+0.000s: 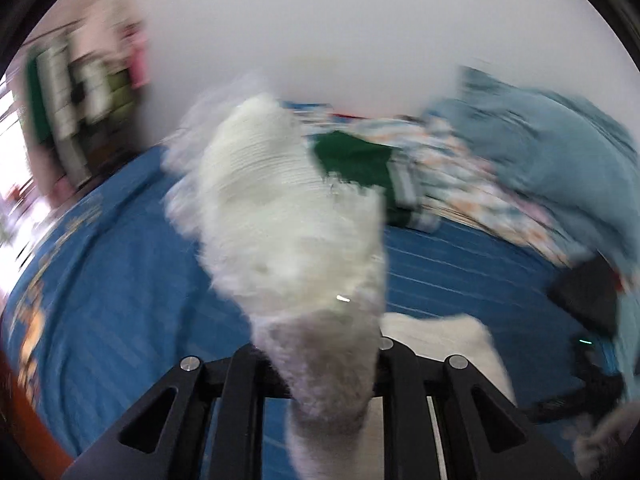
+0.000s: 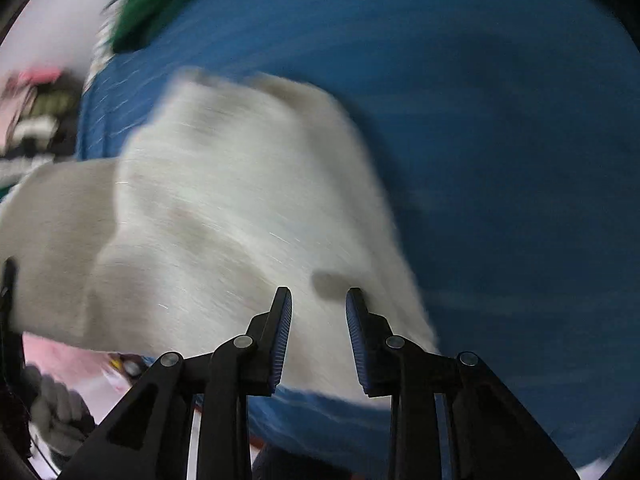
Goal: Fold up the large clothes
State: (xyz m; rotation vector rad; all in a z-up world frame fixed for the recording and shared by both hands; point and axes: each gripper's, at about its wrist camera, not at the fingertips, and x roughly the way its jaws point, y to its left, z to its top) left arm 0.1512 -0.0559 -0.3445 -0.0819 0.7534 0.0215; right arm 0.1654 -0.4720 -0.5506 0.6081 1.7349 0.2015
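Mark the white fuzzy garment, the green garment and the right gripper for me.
white fuzzy garment point(image 1: 288, 216), left wrist view, on its lifted middle.
green garment point(image 1: 352, 160), left wrist view, on its dark green body.
right gripper point(image 2: 319, 304), right wrist view, midway between fingertips.

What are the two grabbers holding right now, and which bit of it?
The left gripper pinches a bunched fold of the fluffy white knitted garment; which part is too blurred to tell. The right gripper is open over the garment, holding nothing.

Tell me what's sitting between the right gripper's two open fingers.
In the right wrist view, the right gripper is open, and only the fuzzy white knit garment shows between its fingers, lying on the blue bedsheet.
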